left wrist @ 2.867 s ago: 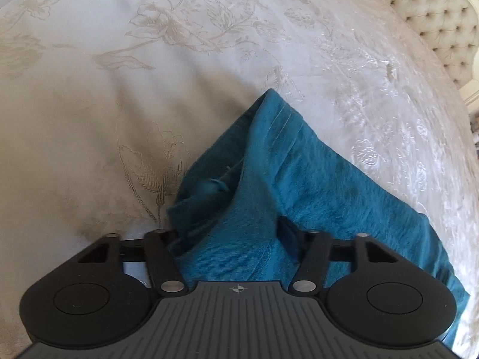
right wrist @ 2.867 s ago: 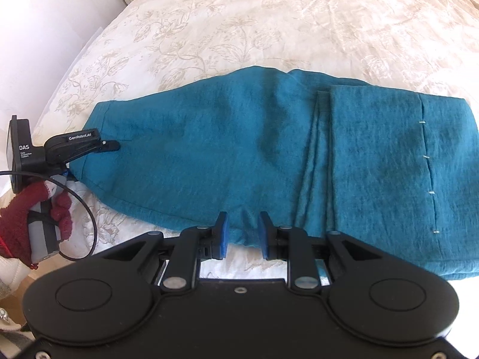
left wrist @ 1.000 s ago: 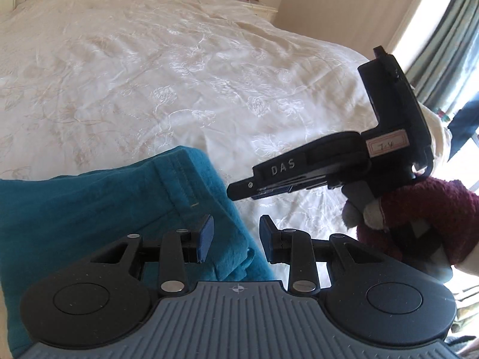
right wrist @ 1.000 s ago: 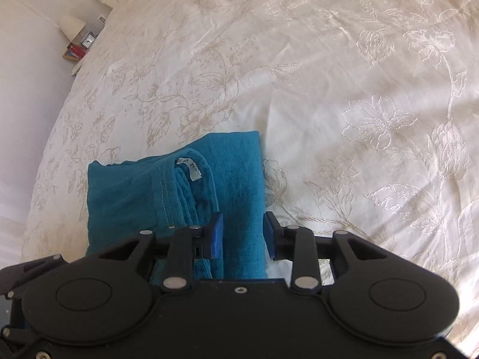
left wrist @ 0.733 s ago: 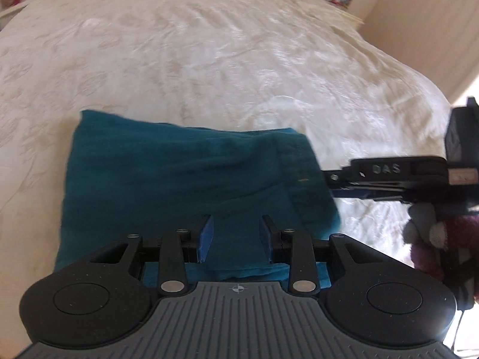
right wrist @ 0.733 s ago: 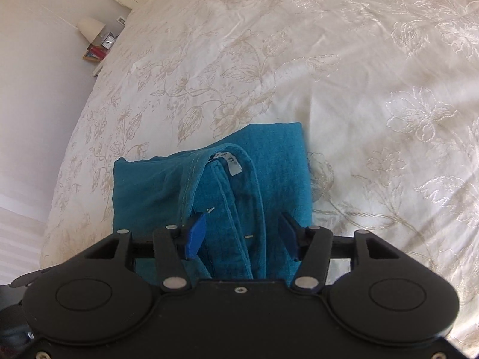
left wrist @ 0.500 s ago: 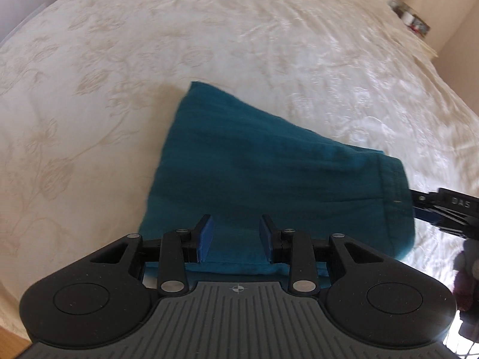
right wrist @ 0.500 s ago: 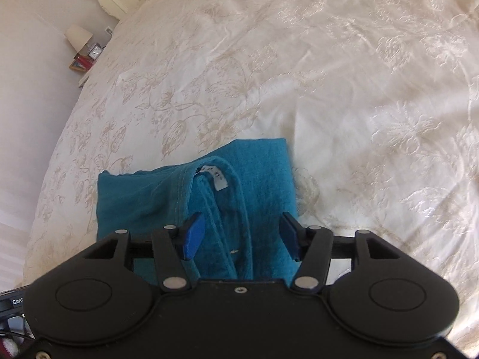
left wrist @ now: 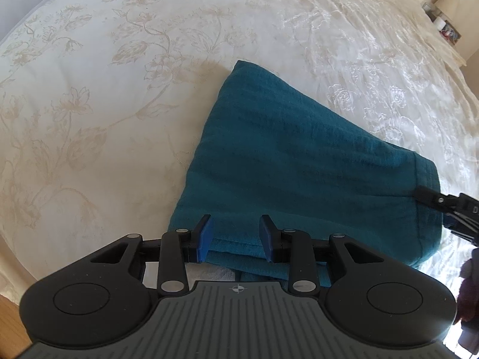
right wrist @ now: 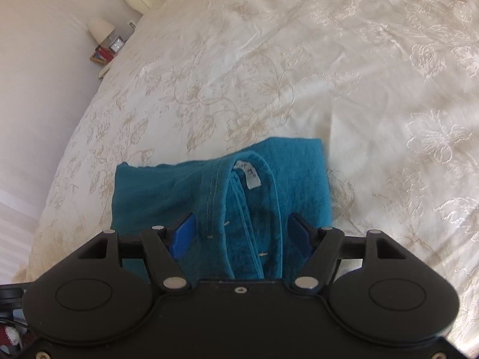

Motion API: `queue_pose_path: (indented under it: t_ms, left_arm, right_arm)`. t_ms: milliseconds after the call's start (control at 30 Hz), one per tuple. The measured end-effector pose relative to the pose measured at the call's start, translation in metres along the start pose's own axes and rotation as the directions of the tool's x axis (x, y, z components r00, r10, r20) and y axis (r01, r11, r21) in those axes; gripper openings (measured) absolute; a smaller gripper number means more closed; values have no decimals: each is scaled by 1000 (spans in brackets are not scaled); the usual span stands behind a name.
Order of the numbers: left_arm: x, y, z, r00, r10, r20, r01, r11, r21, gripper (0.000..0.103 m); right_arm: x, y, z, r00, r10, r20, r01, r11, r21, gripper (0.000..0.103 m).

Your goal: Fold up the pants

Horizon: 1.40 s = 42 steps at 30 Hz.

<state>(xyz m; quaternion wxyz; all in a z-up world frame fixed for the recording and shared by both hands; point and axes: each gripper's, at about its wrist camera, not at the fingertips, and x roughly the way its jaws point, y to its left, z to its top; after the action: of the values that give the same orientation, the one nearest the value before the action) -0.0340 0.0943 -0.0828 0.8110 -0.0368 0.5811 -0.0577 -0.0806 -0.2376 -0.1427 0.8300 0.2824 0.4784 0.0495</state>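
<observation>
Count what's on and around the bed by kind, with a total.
Teal pants, folded on the bedspread: 1
White garment label: 1
Grippers, left gripper and right gripper: 2
Bedside lamp: 1
Total: 5

I am seeing the near edge of the folded pants (left wrist: 299,161) disappearing under the left gripper (left wrist: 236,234) housing at six o'clock, so its lower layers are staying hidden. At three o'clock the right gripper (left wrist: 440,206) is being cut by the frame edge, only its tips showing. In the right wrist view, the waistband end of the pants (right wrist: 221,197) is running beneath the opening right gripper (right wrist: 242,233). The white label (right wrist: 251,176) is too small for reading. Bedside clutter (right wrist: 107,49) at ten o'clock is blurring together.
</observation>
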Motion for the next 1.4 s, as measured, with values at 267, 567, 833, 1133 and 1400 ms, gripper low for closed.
queue_pose_path:
  t_ms: [267, 567, 833, 1133, 1400]
  left_arm:
    - [-1, 2, -2, 1000, 11, -17, -11, 1000, -3, 32]
    - [2, 9, -2, 999, 39, -16, -39, 999, -6, 32]
    - [3, 11, -1, 999, 53, -7, -53, 999, 9, 32]
    - [-1, 3, 7, 999, 43, 11, -44, 994, 95, 32]
    - [25, 1, 38, 1000, -10, 19, 6, 981, 193, 41]
  right_arm:
    - [30, 0, -14, 991, -10, -134, 7, 1000, -19, 71]
    - [-1, 27, -12, 995, 22, -95, -36, 987, -154, 15]
    - [-24, 13, -21, 994, -88, -65, 77, 985, -157, 15]
    - [-13, 3, -16, 990, -123, -72, 115, 988, -104, 64]
    - [-6, -17, -8, 990, -126, -66, 123, 992, -37, 64]
